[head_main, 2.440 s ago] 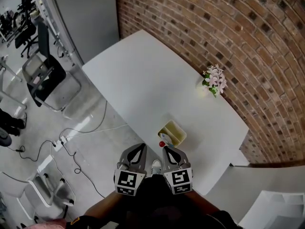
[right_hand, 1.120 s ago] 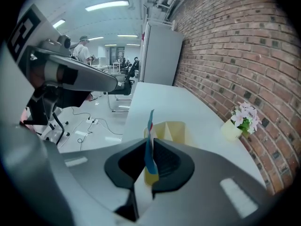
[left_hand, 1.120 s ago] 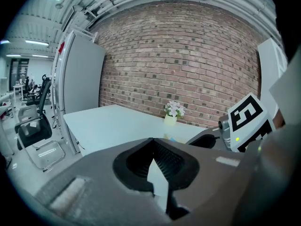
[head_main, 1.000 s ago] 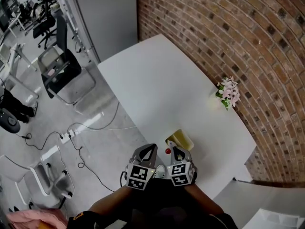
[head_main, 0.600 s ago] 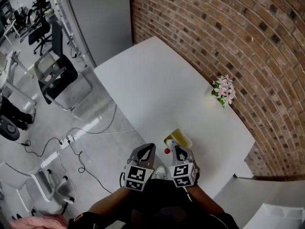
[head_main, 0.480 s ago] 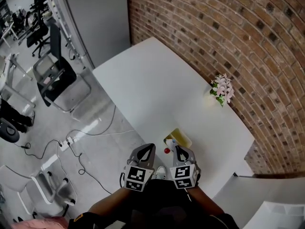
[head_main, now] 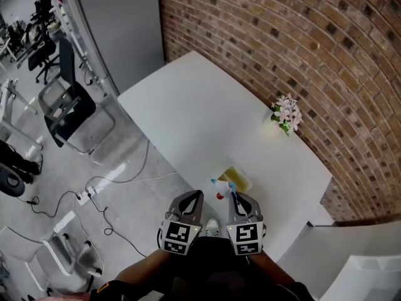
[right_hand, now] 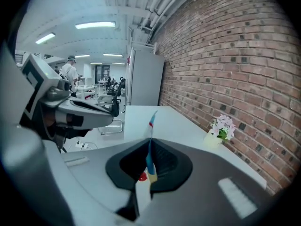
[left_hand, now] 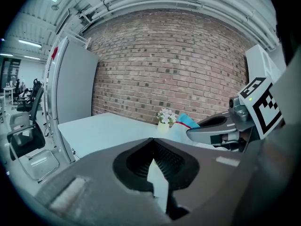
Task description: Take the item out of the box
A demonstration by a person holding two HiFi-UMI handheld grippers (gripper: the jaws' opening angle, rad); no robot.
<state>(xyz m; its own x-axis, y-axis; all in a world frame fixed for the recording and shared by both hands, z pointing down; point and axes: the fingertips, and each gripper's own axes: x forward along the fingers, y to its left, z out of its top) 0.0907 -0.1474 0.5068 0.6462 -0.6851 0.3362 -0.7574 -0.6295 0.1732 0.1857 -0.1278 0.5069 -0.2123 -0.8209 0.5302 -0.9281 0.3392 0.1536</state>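
The right gripper (head_main: 233,197) is pinching a thin blue-and-white packet (right_hand: 150,147) edge-on, holding it just above the small yellow open box (head_main: 239,179) – probably for a clean exit – while the left gripper (head_main: 196,195) is hanging beside it, jaws together and empty.

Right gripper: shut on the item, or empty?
Shut on it: the right gripper pinches a thin blue-and-white packet edge-on between its jaws.
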